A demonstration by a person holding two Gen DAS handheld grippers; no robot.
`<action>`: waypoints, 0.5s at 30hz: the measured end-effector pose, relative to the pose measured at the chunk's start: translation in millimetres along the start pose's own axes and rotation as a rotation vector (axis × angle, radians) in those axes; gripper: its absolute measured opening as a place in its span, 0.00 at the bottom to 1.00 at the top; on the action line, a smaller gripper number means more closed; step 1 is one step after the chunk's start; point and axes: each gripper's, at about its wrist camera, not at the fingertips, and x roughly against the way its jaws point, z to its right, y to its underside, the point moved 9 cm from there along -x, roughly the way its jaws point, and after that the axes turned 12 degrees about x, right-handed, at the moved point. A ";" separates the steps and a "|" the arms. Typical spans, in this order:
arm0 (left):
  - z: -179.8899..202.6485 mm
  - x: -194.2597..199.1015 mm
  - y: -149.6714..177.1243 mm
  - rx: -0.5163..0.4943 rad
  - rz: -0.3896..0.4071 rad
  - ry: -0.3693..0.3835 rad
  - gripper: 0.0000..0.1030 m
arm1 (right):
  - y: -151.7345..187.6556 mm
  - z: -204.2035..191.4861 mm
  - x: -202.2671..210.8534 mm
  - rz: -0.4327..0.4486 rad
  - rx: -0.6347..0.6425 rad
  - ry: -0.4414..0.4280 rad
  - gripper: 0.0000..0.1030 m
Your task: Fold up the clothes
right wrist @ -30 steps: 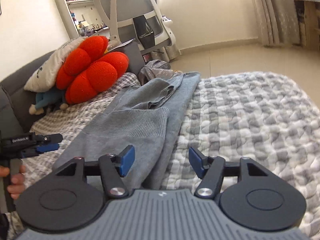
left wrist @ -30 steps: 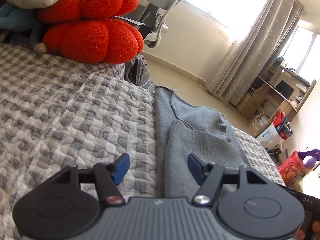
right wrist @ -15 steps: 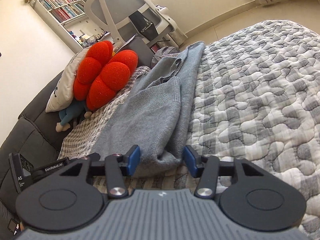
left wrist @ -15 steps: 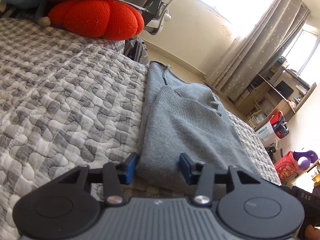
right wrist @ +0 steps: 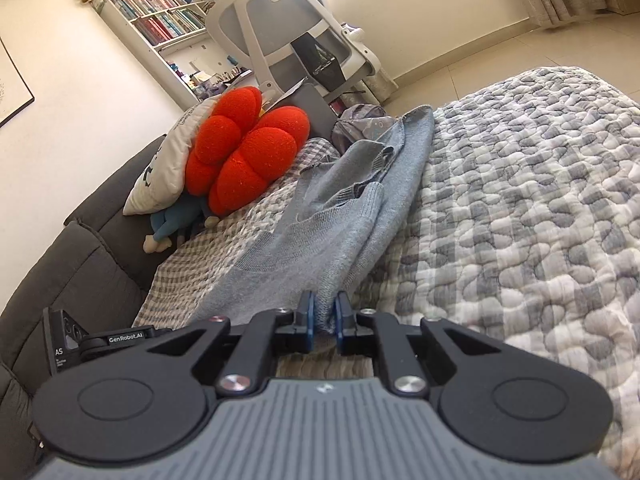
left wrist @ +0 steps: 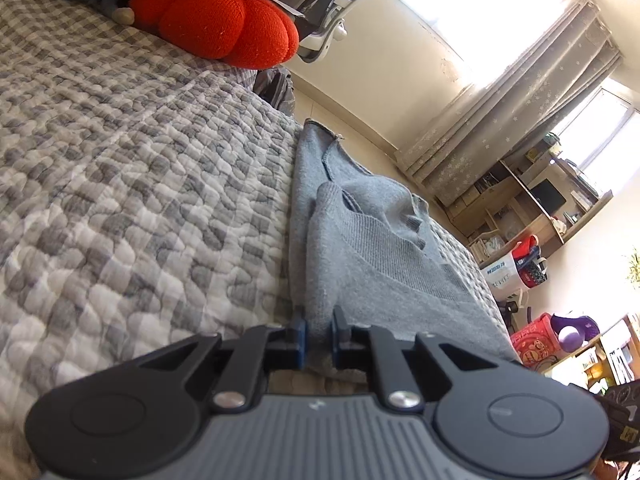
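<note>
The left gripper (left wrist: pixel 319 334) is almost shut and pinches the near edge of the gray sweater (left wrist: pixel 360 248). The right gripper (right wrist: pixel 323 322) is almost shut too and pinches the same near edge, a bit further along. The sweater lies long and partly folded on the gray and white quilt (right wrist: pixel 520 208), reaching away to the far edge of the bed. It may be lifted a little by the blue pads, but that is hard to see. A red cushion (right wrist: pixel 248 152) sits well apart. There is bare quilt on both sides.
</note>
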 end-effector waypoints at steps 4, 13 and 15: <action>-10.2 35.4 44.7 -0.042 -0.064 -0.017 0.11 | 45.2 -13.7 23.6 -0.078 0.001 -0.005 0.12; -13.3 38.9 24.6 -0.079 -0.034 -0.038 0.31 | 46.2 -15.2 27.8 -0.058 0.164 0.087 0.21; -10.8 39.2 13.0 -0.099 0.002 -0.049 0.40 | 36.1 -12.5 27.5 -0.031 0.205 0.110 0.27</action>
